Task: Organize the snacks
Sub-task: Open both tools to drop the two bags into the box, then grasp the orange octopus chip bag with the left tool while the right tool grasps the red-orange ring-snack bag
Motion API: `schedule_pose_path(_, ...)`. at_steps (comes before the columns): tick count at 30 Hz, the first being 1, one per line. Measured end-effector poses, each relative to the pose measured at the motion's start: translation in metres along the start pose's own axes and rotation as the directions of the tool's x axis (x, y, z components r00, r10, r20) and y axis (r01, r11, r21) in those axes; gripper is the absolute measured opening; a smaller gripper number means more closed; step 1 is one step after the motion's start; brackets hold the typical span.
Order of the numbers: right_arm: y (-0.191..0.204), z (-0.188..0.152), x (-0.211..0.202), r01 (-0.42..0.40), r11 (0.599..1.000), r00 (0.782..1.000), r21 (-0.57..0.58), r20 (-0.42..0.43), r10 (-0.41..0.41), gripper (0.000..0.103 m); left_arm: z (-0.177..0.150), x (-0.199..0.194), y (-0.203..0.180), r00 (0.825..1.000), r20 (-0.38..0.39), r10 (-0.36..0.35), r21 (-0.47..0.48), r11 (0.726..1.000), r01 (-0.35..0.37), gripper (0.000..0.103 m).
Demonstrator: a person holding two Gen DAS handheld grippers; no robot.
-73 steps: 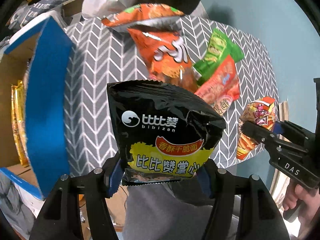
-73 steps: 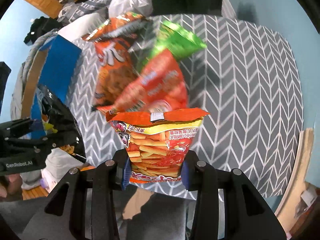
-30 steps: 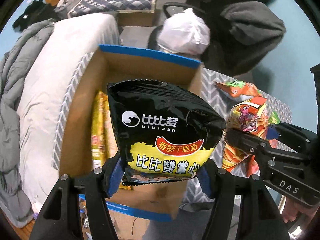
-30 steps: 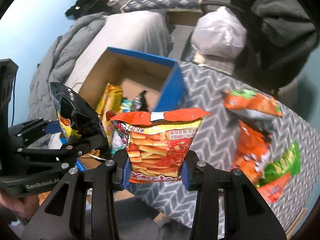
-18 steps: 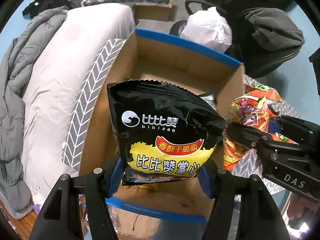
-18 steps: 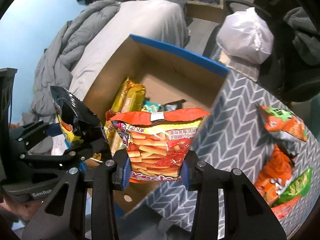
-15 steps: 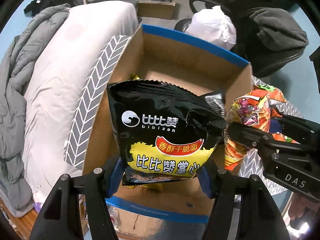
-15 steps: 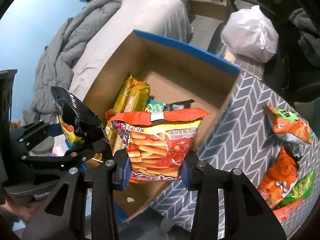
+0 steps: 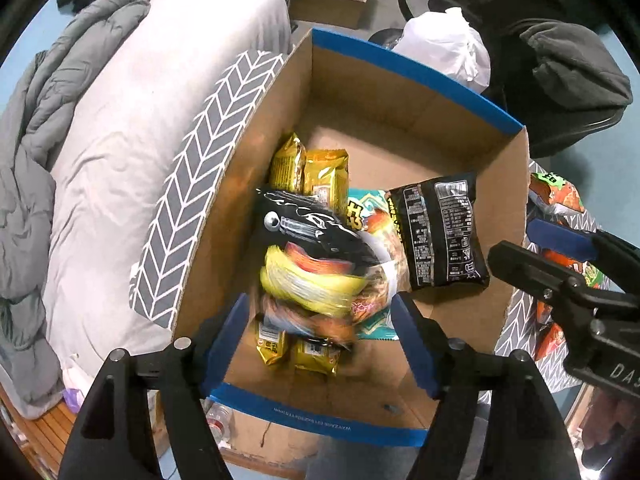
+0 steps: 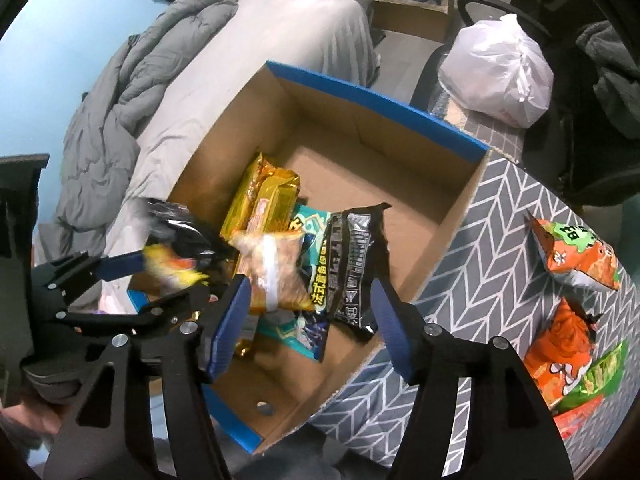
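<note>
**A:** So how far along is the snack sorting? Looks like both hands just let go at once.

**B:** Pretty much. The left gripper (image 9: 320,318) has just been opening, and the black-and-yellow chip bag (image 9: 316,264) is a blur dropping between its fingers, no pads on it. Same with the right gripper (image 10: 310,314): fingers just spread, and the fries bag (image 10: 270,268) is loose and falling into the cardboard box (image 10: 400,106).

**A:** What's already in there?

**B:** Yellow packets (image 9: 316,180), a teal packet (image 10: 308,332) and another black bag (image 9: 438,230) along the near side. The far half of the box floor is bare.

**A:** And what's left?

**B:** Several orange snack bags (image 10: 576,256) and a green one (image 10: 596,376) are on the chevron tabletop (image 10: 492,240), right of the box. I'd say a bit past halfway, with a few more trips to go.
</note>
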State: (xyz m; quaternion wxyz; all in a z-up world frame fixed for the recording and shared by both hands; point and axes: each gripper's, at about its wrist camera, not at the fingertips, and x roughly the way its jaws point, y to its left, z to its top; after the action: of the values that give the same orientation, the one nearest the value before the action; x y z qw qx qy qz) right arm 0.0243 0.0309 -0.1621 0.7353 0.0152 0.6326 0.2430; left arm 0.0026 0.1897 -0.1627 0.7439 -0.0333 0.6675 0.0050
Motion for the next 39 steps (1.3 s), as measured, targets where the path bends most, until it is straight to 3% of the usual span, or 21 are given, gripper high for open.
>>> schedule_pose_path(11, -0.026, -0.009, -0.031, 0.041, 0.993, 0.997, 0.111, 0.054, -0.047, 0.073, 0.004, -0.017, -0.014, 0.999, 0.024, -0.031, 0.039, 0.999, 0.03, 0.078)
schedule_pose_path(22, -0.068, -0.039, -0.061, 0.069, 0.966, 0.992, 0.248, 0.085, -0.093, 0.074, 0.003, -0.031, -0.059, 0.997, 0.026, -0.079, 0.13, 0.989, 0.075, 0.078)
schedule_pose_path(39, -0.151, -0.119, -0.104, 0.103, 0.868, 0.98, 0.485, 0.098, -0.171, 0.074, -0.008, -0.033, -0.156, 0.993, 0.011, -0.115, 0.316, 0.943, 0.105, 0.078)
